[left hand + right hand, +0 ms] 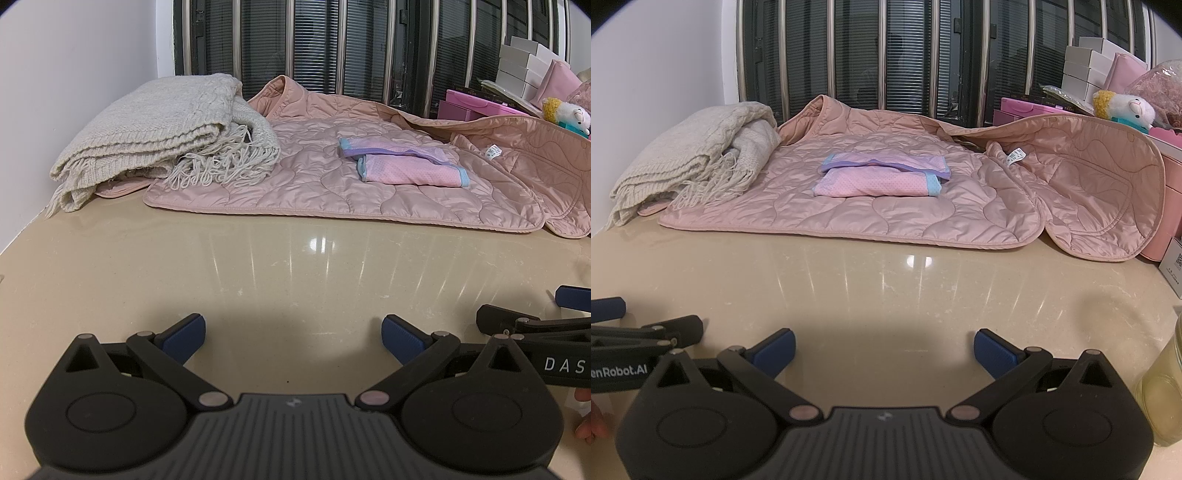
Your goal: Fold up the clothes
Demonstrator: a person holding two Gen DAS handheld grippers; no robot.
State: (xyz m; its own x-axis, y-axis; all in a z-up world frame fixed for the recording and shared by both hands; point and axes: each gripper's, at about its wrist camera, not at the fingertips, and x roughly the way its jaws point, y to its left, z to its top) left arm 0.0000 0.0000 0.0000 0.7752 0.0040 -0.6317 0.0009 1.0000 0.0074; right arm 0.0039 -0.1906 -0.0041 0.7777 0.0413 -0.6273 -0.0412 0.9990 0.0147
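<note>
A pink quilted jacket (pixel 332 184) (pixel 886 206) lies spread flat on the far half of the beige counter (pixel 295 266) (pixel 886 288). On it rest two small folded pink cloths with blue and purple trim (pixel 402 164) (pixel 882 177). My left gripper (pixel 293 338) hovers open over the bare counter near the front, nothing between its blue pads. My right gripper (pixel 884 349) is open too, beside it and just as far from the jacket. Each gripper shows at the edge of the other's view.
A folded cream knitted scarf with fringe (pixel 159 136) (pixel 690 162) lies at the jacket's left. Pink boxes (pixel 1027 110), white boxes (pixel 1086 70) and a plush toy (pixel 1126 107) crowd the back right. A yellowish jar (pixel 1163 391) stands by my right gripper. A barred window is behind.
</note>
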